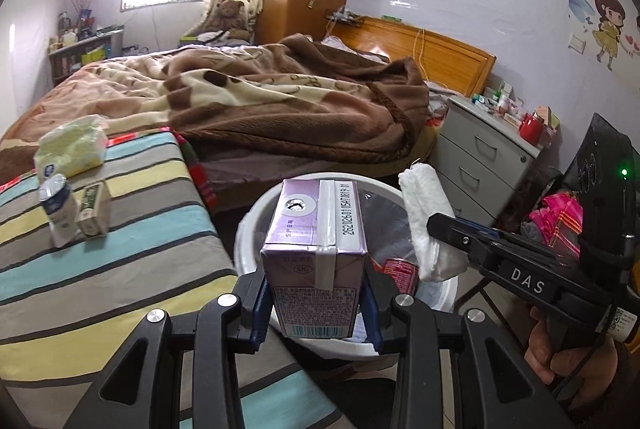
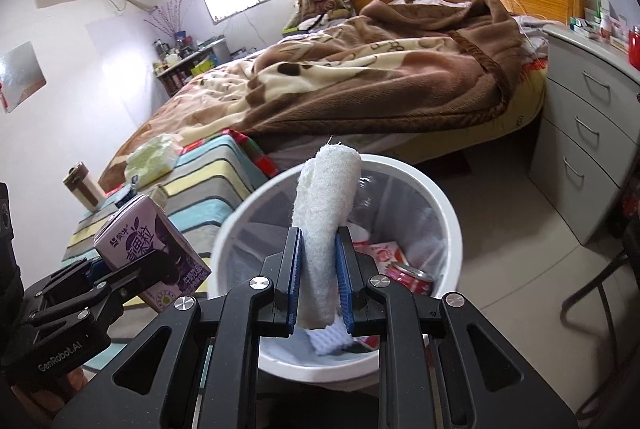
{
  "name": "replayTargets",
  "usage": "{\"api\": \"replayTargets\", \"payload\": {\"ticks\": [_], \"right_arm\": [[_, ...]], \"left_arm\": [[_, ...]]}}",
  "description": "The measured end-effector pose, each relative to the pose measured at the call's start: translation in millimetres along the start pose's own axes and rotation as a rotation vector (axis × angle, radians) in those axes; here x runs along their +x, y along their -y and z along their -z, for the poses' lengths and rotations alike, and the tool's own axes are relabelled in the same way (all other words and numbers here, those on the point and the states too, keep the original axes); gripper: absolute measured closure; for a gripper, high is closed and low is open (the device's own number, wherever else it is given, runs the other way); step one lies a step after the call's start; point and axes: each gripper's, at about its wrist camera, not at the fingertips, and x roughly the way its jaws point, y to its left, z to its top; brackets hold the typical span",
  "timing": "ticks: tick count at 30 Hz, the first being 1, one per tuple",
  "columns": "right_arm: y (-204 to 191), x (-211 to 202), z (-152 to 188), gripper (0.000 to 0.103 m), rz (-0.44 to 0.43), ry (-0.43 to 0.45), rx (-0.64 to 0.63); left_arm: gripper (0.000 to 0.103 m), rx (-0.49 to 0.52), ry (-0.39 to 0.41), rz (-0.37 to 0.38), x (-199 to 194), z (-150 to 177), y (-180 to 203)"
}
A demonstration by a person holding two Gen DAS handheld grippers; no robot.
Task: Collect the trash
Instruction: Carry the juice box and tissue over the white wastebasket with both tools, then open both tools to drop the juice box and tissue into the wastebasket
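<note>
My left gripper [image 1: 316, 313] is shut on a purple drink carton [image 1: 314, 249] and holds it above the near rim of a white trash bin [image 1: 246, 229]. The carton also shows in the right wrist view [image 2: 152, 257]. My right gripper [image 2: 318, 281] is shut on a rolled white cloth [image 2: 326, 225], held over the bin [image 2: 436, 189]; the cloth shows in the left wrist view [image 1: 428, 221]. Inside the bin lie a red can [image 2: 412, 279] and wrappers. A small blue-white carton [image 1: 58, 209], a green box [image 1: 94, 209] and a green tissue pack [image 1: 72, 147] sit on the striped surface [image 1: 120, 269].
A bed with a brown blanket [image 1: 280, 97] lies behind the bin. A grey drawer unit [image 1: 480, 165] with small items stands at the right. A brown tumbler [image 2: 82, 189] stands on the striped surface. Tiled floor [image 2: 520, 249] lies right of the bin.
</note>
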Motion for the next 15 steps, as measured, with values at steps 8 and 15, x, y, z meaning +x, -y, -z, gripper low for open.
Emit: {"api": "replayTargets", "payload": {"ticks": [8,15], "right_arm": [[14,8,-1,0.085,0.022,-0.032,-0.007],[21,14,-1,0.084,0.042,-0.059,-0.020]], "left_arm": [[0.065,0.026,-0.029,0.004,22,0,16],[0.065,0.026,-0.063,0.019,41,0,22]]}}
